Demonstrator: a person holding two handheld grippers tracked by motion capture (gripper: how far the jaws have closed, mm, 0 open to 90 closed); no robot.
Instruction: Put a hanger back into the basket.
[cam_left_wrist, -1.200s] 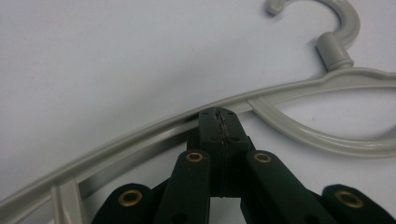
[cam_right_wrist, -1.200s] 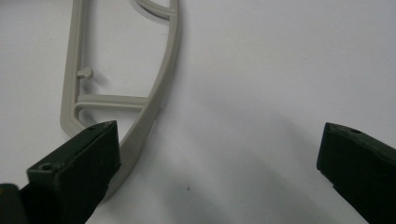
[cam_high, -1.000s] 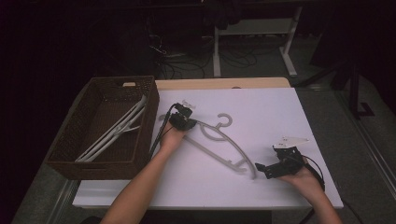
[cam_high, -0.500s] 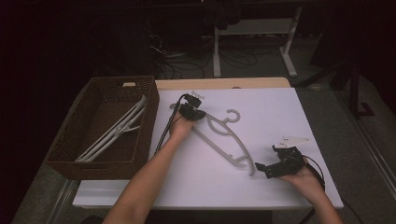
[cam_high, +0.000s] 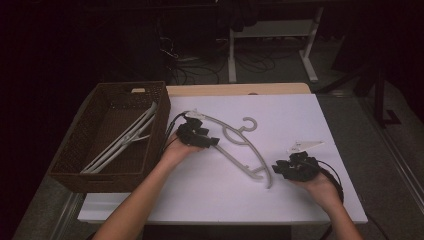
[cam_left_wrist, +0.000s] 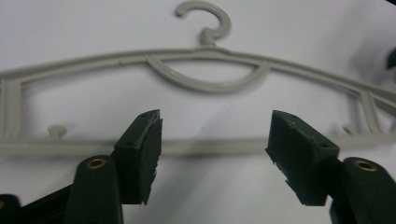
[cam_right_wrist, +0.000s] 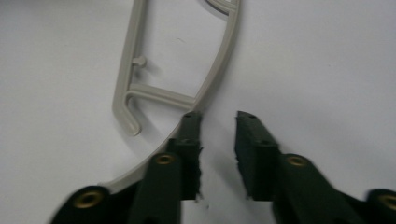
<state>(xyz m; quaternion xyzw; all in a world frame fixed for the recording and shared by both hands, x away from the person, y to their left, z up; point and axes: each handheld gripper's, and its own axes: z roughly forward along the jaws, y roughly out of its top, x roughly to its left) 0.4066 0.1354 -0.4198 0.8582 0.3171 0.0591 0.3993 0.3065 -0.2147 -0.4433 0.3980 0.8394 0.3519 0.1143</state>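
Basket (cam_high: 80, 165) at bench (cam_high: 310, 125) left already has hangers (cam_high: 122, 142); one grey hanger (cam_high: 235, 147) lies mid-bench, so I reckon it's left to bin. My left claw (cam_high: 212, 141) just opened, released, hanger bar beyond its pads (cam_left_wrist: 142, 158). Right claw (cam_high: 276, 170) just closing beside hanger's near end, nothing betw. pads, gap remains.

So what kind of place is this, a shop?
More likely a lab or recording workshop: a white-covered table in a dark room, cables on the floor behind, and cabled grippers working on a hanger beside a basket.

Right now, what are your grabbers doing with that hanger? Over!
Left gripper open, just let go. Right gripper closing beside hanger end, not pinching. Basket waiting left; nothing blocking.
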